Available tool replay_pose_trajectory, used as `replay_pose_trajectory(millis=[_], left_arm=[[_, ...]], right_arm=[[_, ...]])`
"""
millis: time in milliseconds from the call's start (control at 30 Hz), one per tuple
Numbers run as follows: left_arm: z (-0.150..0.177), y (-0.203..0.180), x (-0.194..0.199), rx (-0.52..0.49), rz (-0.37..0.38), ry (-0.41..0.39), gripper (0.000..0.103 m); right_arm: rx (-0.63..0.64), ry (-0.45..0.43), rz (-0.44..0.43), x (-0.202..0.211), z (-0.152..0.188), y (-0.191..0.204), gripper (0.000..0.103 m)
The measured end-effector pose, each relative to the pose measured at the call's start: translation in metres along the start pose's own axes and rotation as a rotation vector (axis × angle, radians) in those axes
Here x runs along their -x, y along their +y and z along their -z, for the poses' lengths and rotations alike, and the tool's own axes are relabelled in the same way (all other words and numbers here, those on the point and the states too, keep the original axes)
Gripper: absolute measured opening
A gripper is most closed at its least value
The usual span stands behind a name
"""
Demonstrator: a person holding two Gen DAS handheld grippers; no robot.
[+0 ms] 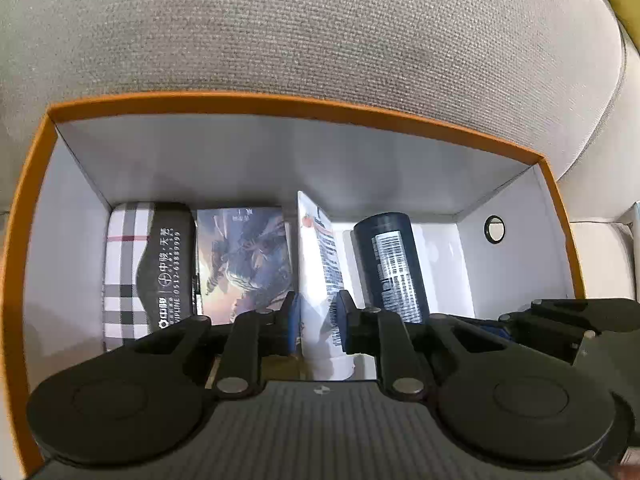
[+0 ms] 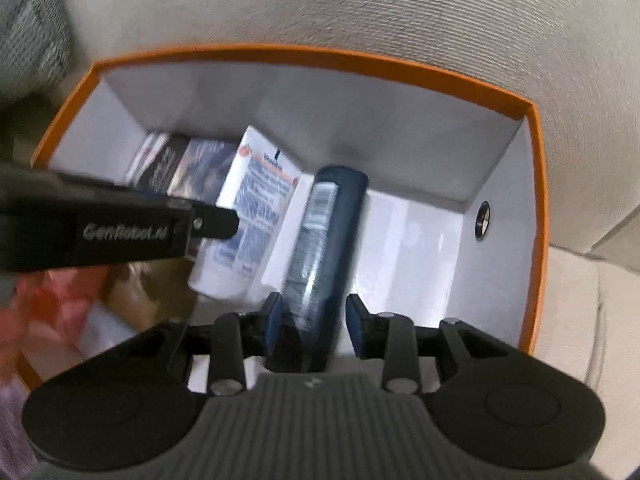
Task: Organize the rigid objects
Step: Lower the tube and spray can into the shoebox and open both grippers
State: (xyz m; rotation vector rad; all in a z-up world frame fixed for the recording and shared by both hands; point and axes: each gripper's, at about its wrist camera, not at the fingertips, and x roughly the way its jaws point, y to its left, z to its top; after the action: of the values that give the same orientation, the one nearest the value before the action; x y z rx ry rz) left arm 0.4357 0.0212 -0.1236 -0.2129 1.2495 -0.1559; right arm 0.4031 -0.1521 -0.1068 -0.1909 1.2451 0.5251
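a: how far are you? box [image 1: 248, 102] on the couch [image 1: 320, 32] already has the plaid case [image 1: 128, 264] in its far-left corner, the card [image 1: 248, 256] lying next to it, both flat.

b: so what's left is the two you're holding. your left gripper [image 1: 318, 320] is pinched narrow on the white tube [image 1: 320, 264], mid-box, standing on edge.

a: and your right gripper [image 2: 313, 320] sits around the dark can [image 2: 324, 240], just right of the tube. the left pad looks like it's on the can, the right one shows a gap, so i can't tell if it's gripped.

b: right side of the box is bare. i'd guess you're near done.
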Motion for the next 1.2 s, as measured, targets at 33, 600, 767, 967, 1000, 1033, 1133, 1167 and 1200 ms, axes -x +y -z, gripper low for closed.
replay_pose_trajectory(millis=[33, 600, 767, 967, 1000, 1033, 1133, 1167, 1200], left_arm=[[0.001, 0.001, -0.003, 0.012, 0.006, -0.002, 0.021], [-0.007, -0.001, 0.000, -0.038, 0.022, 0.019, 0.023], [-0.011, 0.006, -0.003, -0.013, 0.056, 0.040, 0.024], [-0.009, -0.008, 0.010, -0.114, -0.053, -0.031, 0.023], [-0.009, -0.010, 0.013, -0.130, -0.067, -0.042, 0.023], [-0.009, -0.009, 0.015, -0.133, -0.056, -0.040, 0.023], [-0.008, -0.007, 0.015, -0.136, -0.045, -0.028, 0.022], [-0.008, -0.008, 0.014, -0.149, -0.048, -0.028, 0.021], [-0.007, -0.009, 0.012, -0.158, -0.056, -0.023, 0.020]], right_arm=[[0.007, 0.006, 0.007, -0.002, 0.000, 0.001, 0.036], [-0.057, 0.000, -0.073, -0.009, -0.006, -0.005, 0.030], [-0.052, -0.003, -0.061, -0.010, -0.005, -0.003, 0.031], [-0.097, -0.010, -0.089, -0.006, -0.002, -0.008, 0.029], [-0.096, -0.011, -0.086, -0.005, -0.001, -0.007, 0.029], [-0.098, -0.009, -0.082, -0.005, -0.001, -0.007, 0.029], [-0.119, 0.002, -0.077, -0.005, 0.000, -0.007, 0.030], [-0.121, 0.001, -0.076, -0.004, 0.000, -0.007, 0.030], [-0.125, 0.000, -0.074, -0.004, 0.001, -0.007, 0.030]])
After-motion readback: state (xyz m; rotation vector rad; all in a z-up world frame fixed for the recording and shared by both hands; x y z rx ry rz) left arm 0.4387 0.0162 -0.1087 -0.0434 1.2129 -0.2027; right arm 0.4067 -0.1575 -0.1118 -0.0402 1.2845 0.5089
